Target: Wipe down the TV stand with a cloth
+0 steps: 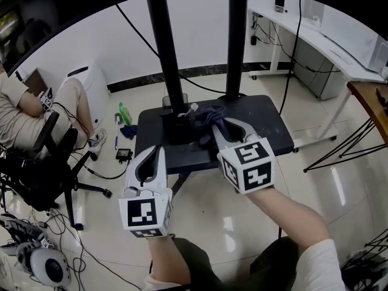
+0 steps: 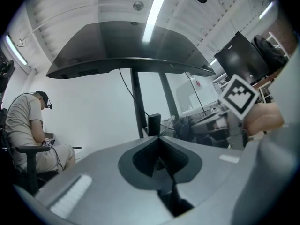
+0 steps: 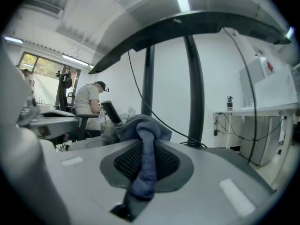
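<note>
While your right gripper [image 1: 219, 129] is clenched on the blue cloth [image 1: 206, 115], the bunched fabric rests on the TV stand's black shelf [image 1: 264, 123], just ahead of the jaws at about 11 o'clock in the head view. The right gripper view confirms the grasp: a strand of cloth [image 3: 143, 125] runs down between the closed jaws, with the loose bundle spilling out beyond the tips.

The shelf's long axis runs from 9 to 3 o'clock across your view. Bare surface shows at 3 o'clock of the cloth. The two posts [image 1: 167, 53] rise at 12 o'clock behind it.

Your left gripper [image 1: 151, 157] hangs at 7 o'clock of the cloth, near the shelf's front edge. Its jaws are pressed together on nothing, as the left gripper view [image 2: 159, 139] shows.

The right hand is therefore the nearer and the loaded one. A wiping stroke would likely sweep sideways along the long axis, toward 3 o'clock, where the shelf lies open.
</note>
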Available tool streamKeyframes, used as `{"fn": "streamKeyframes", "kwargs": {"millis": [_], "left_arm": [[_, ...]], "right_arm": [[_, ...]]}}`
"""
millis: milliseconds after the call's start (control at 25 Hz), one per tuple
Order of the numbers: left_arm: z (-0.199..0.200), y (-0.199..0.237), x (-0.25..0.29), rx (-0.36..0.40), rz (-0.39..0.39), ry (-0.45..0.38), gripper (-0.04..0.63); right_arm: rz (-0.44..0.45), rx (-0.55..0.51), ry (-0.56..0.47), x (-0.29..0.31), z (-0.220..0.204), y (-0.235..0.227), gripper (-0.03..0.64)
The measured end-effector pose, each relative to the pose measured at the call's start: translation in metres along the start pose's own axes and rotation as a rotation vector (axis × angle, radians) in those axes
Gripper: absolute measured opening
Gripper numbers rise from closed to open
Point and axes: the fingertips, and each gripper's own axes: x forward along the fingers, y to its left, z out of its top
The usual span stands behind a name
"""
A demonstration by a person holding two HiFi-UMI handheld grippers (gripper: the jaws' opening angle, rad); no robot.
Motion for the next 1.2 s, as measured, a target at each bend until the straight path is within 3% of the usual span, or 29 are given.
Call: {"fn": "streamKeyframes", "kwargs": {"millis": [160, 280, 400, 560, 720, 840, 1000, 1200], "left_arm": [[-0.001, -0.035, 0.022, -0.034, -0.081, -0.053, 0.089], [-0.007, -0.055, 0.029, -0.070, -0.106, -0.048, 0.089], [-0.009, -0.069, 0.036, -0.067, -0.114, -0.044, 0.087], [-0.006, -0.086, 0.045, -0.021, -0.108, -0.057, 0.074], [-0.014, -0.121, 0.056, -0.001, -0.159, -0.036, 0.069], [-0.011, -0.141, 0.057, 0.003, -0.194, -0.038, 0.069], [0.002, -0.146, 0.052, 0.010, -0.212, -0.074, 0.069], [0.015, -0.146, 0.051, 0.020, -0.231, -0.123, 0.069]], "right_arm": [[0.014, -0.062, -0.144, -0.079, 0.003, 0.025, 0.058], [0.039, -0.050, -0.133, -0.115, -0.008, 0.038, 0.058], [-0.030, -0.116, -0.245, -0.121, 0.005, 0.008, 0.058], [-0.065, -0.020, -0.105, -0.052, 0.009, -0.065, 0.060], [-0.202, 0.067, 0.120, 0.036, -0.018, -0.142, 0.060], [-0.261, 0.098, 0.207, 0.076, -0.036, -0.175, 0.060], [-0.232, 0.104, 0.191, 0.053, -0.036, -0.167, 0.060], [-0.080, 0.043, 0.060, -0.044, -0.014, -0.102, 0.060]]}}
